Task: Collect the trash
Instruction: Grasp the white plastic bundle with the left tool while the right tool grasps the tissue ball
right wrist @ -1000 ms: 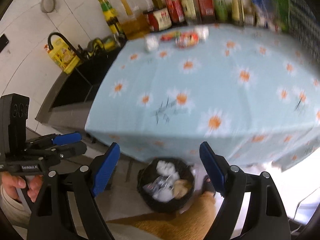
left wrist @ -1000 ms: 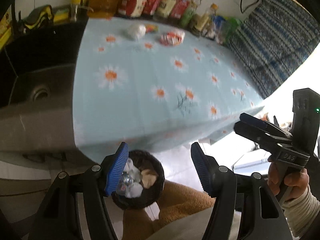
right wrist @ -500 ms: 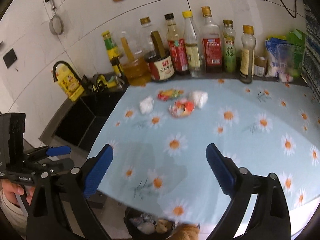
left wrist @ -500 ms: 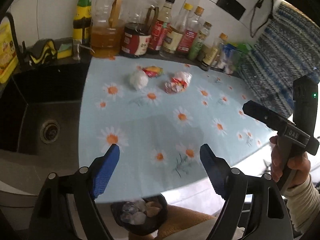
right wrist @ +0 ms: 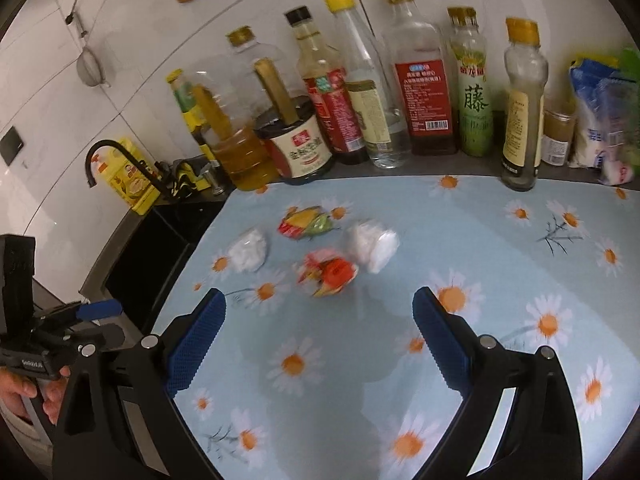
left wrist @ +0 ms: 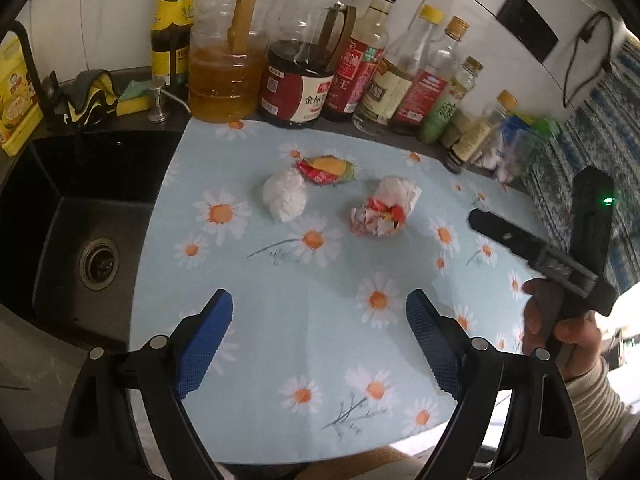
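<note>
Four scraps left on the daisy cloth [left wrist: 280, 320], clustered just before the soy sauce jug [left wrist: 304, 76]: two white wads, a red-yellow wrapper [left wrist: 326, 168], a crumpled red-white packet [left wrist: 378, 216]. Left gripper [left wrist: 320, 344] and right gripper [right wrist: 320, 338] both spread wide, empty, left jaws just widened. Best to straddle one scrap squarely, press low, close fully before lifting.

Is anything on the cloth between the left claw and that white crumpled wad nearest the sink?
Nothing visible. The left claw is open and empty, with only bare daisy tablecloth between it and the white wad. The yellow-red wrapper lies behind the wad; the red-and-white wrapper lies off to the right.
</note>
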`<state>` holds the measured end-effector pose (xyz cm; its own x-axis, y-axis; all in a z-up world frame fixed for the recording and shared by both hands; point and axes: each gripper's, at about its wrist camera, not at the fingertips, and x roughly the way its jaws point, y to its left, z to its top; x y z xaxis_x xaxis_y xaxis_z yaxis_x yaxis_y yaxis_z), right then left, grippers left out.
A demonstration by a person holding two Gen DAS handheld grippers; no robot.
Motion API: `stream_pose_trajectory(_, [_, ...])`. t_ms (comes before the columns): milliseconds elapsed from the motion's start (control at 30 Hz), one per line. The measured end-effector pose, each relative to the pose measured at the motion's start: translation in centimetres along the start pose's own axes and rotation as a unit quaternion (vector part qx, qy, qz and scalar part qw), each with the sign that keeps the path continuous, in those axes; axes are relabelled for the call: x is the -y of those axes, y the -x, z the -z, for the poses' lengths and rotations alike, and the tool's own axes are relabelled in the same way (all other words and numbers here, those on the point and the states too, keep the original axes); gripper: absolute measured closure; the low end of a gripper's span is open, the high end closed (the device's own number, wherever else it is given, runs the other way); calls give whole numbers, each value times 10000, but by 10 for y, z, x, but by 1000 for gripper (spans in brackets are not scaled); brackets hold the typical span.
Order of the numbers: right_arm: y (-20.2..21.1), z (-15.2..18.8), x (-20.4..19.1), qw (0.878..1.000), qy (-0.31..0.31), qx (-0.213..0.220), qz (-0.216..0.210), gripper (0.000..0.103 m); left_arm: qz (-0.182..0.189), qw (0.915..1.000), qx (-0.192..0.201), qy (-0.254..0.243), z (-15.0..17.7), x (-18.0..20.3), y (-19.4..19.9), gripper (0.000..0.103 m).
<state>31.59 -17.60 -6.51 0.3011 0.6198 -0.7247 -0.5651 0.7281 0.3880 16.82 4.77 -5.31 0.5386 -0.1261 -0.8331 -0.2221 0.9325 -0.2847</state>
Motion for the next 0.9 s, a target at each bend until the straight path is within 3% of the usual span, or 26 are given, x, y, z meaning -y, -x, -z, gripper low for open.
stream_pose_trajectory(400, [-74,-31,47,9979,-210,-553,-248,11,-354,9984,-252,363,-3,10,-27,17])
stream_pose_trajectory(600, [-101,-41,55,9964,-249,-769,-271,32,-403,9975,-328,488,-1,12,-36,17])
stream_pose_trajectory(733, [-114,-43,56,9959,-163,-855,-250,33,-448,9968,-384,539,-2,12,-44,17])
stream_pose_trajectory(900, [-125,-41,59,9945,-184,-1001,-264,50,-454,9964,-445,565,-3,13,-51,17])
